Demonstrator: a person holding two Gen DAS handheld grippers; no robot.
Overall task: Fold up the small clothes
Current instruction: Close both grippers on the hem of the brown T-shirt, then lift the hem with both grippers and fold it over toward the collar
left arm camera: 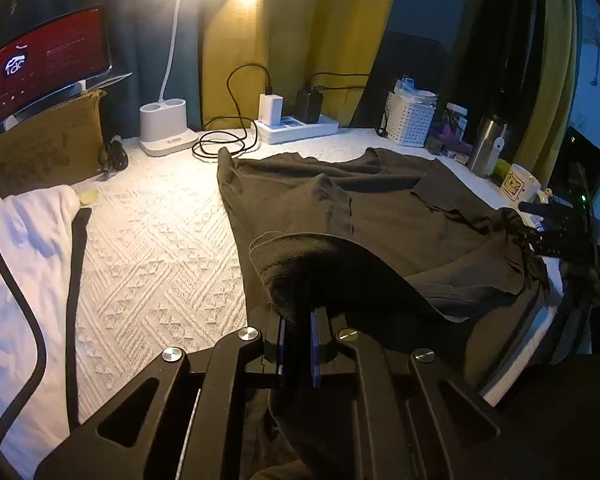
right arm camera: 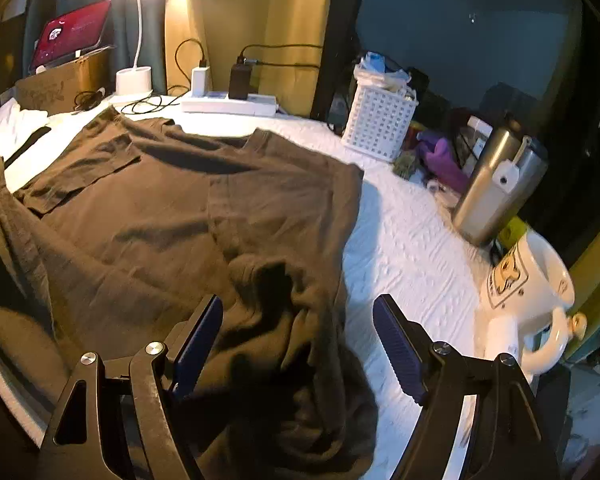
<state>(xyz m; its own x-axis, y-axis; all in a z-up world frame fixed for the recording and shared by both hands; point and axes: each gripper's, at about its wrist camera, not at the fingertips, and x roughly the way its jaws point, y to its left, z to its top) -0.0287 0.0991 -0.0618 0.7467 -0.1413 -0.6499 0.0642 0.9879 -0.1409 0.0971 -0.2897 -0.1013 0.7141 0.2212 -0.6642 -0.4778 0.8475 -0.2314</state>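
Dark brown-grey cotton T-shirt (right arm camera: 204,200) lies spread on the white textured bedspread (left arm camera: 152,256), collar toward the white power strip (left arm camera: 296,128). Left hand-held gripper (left arm camera: 298,344) clenched on a lifted fold of the shirt's near hem. Right hand-held gripper (right arm camera: 298,344) released, jaws wide, bunched hem lying loose between them. White cartoon-print mug (right arm camera: 528,292) just right.

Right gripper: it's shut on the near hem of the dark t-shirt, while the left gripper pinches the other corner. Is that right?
Not quite. The right gripper is open: the right wrist view shows its blue pads standing wide apart, with the bunched hem of the dark t-shirt lying loose between them. The left gripper does pinch a raised fold of the shirt, as the left wrist view shows.
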